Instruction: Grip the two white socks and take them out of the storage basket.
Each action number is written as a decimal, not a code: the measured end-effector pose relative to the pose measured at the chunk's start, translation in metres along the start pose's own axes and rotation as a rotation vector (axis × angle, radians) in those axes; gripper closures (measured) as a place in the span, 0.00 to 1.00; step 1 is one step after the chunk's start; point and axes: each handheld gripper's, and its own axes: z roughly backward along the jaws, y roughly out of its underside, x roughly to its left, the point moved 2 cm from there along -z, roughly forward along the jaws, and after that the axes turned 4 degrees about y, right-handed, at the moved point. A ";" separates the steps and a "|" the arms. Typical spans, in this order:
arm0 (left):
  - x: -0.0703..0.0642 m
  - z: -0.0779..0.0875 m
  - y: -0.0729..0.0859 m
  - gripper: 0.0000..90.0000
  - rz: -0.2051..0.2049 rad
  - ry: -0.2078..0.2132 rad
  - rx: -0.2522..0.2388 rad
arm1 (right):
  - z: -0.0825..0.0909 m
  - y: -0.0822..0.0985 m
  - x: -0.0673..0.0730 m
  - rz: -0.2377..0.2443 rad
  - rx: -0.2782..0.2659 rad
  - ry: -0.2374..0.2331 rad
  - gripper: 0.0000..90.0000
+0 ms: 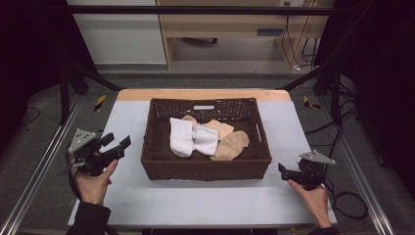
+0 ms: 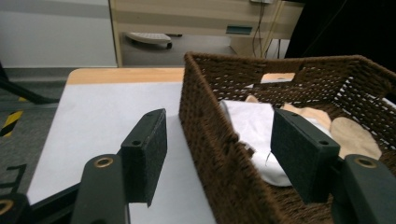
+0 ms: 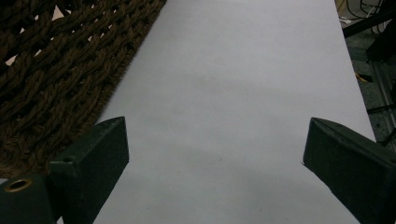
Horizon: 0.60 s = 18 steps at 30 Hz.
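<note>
Right now I have both tools parked at the near corners of the bench [image 1: 127,196], one on either side of the woven basket [image 1: 205,169]. My left tool [image 1: 119,145] sits just off the basket's left wall, held by the left hand [image 1: 93,183], and its jaws stand wide apart with nothing pressed between them; in the left gripper view the basket's near corner [image 2: 224,154] rises between the two black pads, untouched. My right tool [image 1: 283,171] rests low near the basket's right front corner, in the right hand [image 1: 313,198], and its jaws are spread wide too, over bare bench surface [image 3: 233,93] (the basket's weave [image 3: 56,70] shows just beside its left jaw).

Inside the basket lie the socks: two white socks [image 1: 192,137] side by side toward the middle, and tan socks [image 1: 230,144] beside them to the right, one partly tucked under the white pair. They lie flat on the basket floor, well apart from either tool.
</note>
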 end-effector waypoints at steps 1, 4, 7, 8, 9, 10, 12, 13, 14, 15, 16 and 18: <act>0.000 0.000 0.000 0.40 0.000 0.000 0.000 | 0.000 0.000 0.000 0.000 0.000 0.000 0.08; -0.008 -0.007 -0.007 0.40 -0.011 0.011 0.001 | 0.001 0.000 0.000 -0.004 -0.007 0.005 0.08; -0.017 -0.013 -0.013 0.40 -0.023 0.024 0.001 | 0.001 0.000 0.000 -0.002 -0.009 0.002 0.08; -0.020 -0.015 -0.016 0.40 -0.028 0.028 0.001 | 0.001 0.000 0.000 -0.001 -0.010 0.002 0.08; -0.023 -0.017 -0.018 0.40 -0.035 0.033 0.002 | 0.001 0.000 0.000 -0.002 -0.007 0.000 0.08; -0.026 -0.019 -0.021 0.40 -0.042 0.038 0.005 | 0.001 0.000 0.000 -0.005 -0.008 0.000 0.08; -0.032 -0.023 -0.026 0.39 -0.059 0.039 0.008 | 0.001 -0.001 -0.001 -0.008 -0.012 0.003 0.08; -0.035 -0.025 -0.029 0.39 -0.062 0.043 0.008 | 0.001 -0.001 -0.001 -0.008 -0.012 0.003 0.08; -0.038 -0.027 -0.031 0.39 -0.068 0.045 0.008 | 0.001 -0.001 -0.001 -0.008 -0.015 0.005 0.08; -0.041 -0.029 -0.033 0.39 -0.070 0.045 0.006 | 0.001 -0.001 -0.001 -0.008 -0.015 0.005 0.08; -0.043 -0.031 -0.035 0.39 -0.073 0.047 0.007 | 0.001 -0.001 -0.001 -0.007 -0.016 0.006 0.08; -0.048 -0.035 -0.039 0.39 -0.081 0.050 0.011 | 0.001 -0.001 -0.001 -0.005 -0.018 0.006 0.08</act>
